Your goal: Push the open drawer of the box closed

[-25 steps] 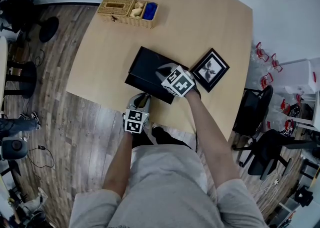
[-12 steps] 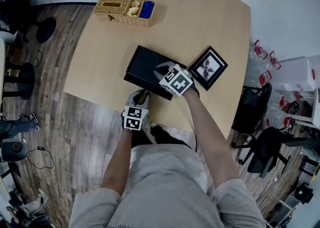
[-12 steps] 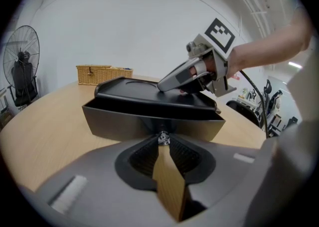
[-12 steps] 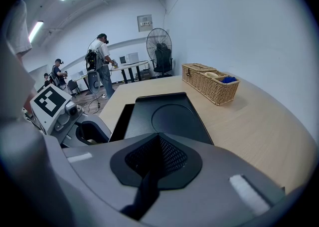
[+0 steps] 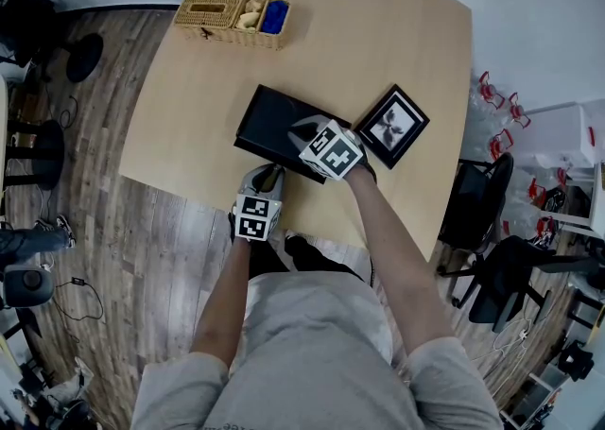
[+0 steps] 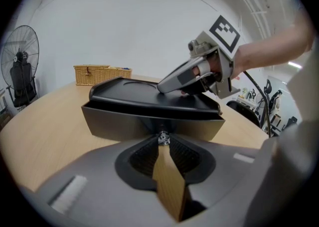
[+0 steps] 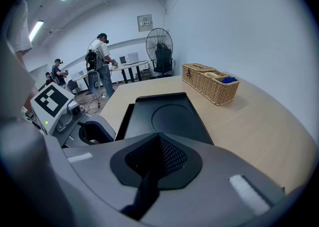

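The left gripper (image 5: 269, 176) sits at the lower middle of the head view, its marker cube toward the person and its nose aimed up the frame at the near edge of the box (image 5: 274, 121). In the left gripper view its jaws (image 6: 162, 140) stand together with nothing held between them; only a thin wedge of the table's tan shows behind the tips. Just ahead of those tips, filling the middle of that view, is the drawer (image 6: 119, 121) – its flat dark front face sits under the black lid. Whether the tips touch the face I cannot tell.

The right gripper (image 5: 302, 128) lies just above and to the right of the left one in the head view, its nose resting on top of the box lid, as the left gripper view also shows (image 6: 167, 86). Its own view shows the jaws (image 7: 158, 138) brought together, empty, with the lid's round recessed panel (image 7: 172, 116) spread out beyond them. Along the lid's left edge there, a narrow dark strip sticks out on the side where the left gripper (image 7: 75, 121) stands.

The box lies aslant at the middle of the light wooden table (image 5: 378, 31). A black picture frame (image 5: 395, 126) lies just to the right of the box – near it, not touching. A wicker basket (image 5: 213, 12) with a blue thing in its right-hand compartment sits well apart, at the table's upper left edge. Black chairs (image 5: 482, 211) stand on the floor at the right of the frame.
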The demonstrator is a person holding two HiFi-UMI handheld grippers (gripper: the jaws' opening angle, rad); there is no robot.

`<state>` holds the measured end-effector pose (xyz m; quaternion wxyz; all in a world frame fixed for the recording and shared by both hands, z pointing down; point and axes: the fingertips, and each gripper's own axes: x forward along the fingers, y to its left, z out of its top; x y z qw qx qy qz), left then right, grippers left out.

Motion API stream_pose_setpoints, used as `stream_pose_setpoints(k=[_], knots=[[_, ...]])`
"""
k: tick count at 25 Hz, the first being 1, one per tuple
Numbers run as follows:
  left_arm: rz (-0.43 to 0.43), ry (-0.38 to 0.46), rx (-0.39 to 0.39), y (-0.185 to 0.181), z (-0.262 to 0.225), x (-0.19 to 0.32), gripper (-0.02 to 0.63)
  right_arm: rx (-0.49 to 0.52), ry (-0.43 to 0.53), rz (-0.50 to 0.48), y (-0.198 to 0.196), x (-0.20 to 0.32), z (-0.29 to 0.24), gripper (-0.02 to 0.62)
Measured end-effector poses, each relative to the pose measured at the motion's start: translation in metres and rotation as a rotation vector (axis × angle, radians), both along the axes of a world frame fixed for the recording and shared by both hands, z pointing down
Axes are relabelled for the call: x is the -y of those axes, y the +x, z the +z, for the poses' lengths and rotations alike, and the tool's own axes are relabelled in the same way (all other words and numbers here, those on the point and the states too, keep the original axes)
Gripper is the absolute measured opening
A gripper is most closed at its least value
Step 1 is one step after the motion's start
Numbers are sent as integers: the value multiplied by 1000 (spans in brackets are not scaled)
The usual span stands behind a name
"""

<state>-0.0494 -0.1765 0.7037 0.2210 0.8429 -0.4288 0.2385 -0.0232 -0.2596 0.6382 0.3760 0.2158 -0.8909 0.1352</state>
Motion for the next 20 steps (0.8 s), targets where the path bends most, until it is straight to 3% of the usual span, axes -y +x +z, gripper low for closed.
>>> stream_pose_setpoints(k=[20], knots=[[-3, -3, 4, 13, -6, 20, 125, 1, 1, -1, 1, 0, -1, 2]])
